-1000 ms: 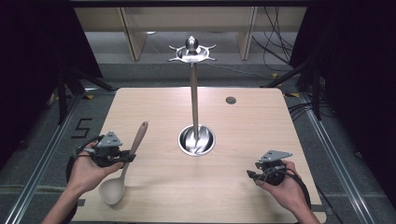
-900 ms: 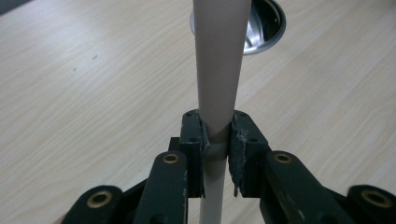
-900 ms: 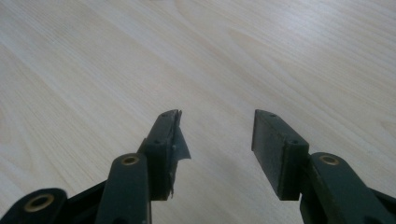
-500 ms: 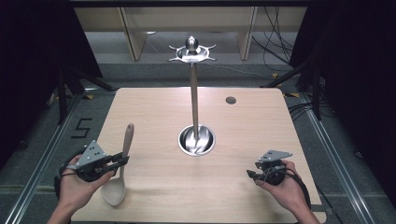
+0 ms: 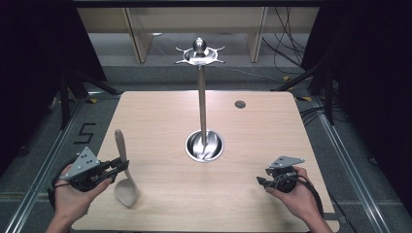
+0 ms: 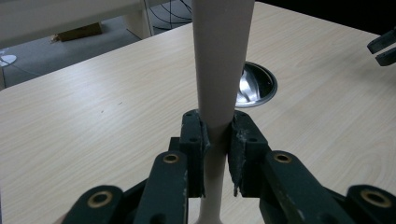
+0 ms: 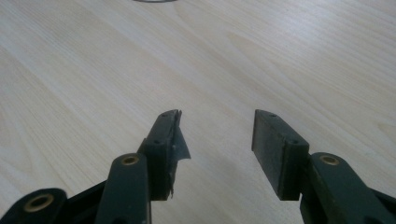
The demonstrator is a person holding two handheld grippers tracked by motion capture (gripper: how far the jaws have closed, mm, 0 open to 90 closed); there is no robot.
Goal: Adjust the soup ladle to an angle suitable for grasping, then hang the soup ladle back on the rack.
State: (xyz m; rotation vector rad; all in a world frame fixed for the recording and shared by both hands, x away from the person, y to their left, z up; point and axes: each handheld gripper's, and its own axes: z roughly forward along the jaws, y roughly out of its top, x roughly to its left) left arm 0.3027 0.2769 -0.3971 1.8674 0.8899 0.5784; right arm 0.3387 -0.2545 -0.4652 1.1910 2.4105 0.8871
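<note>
I am pinching the wooden spoon by its handle in my left claw, its bowl still touching the worktop at the near left. Hanging it on the stand is left. My right claw is idling spread.

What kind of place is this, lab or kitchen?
Most likely a lab recording bench: a bare wooden table on a railed floor, loose cables behind, and a person's handheld left gripper clamping a spoon near a metal stand.
</note>
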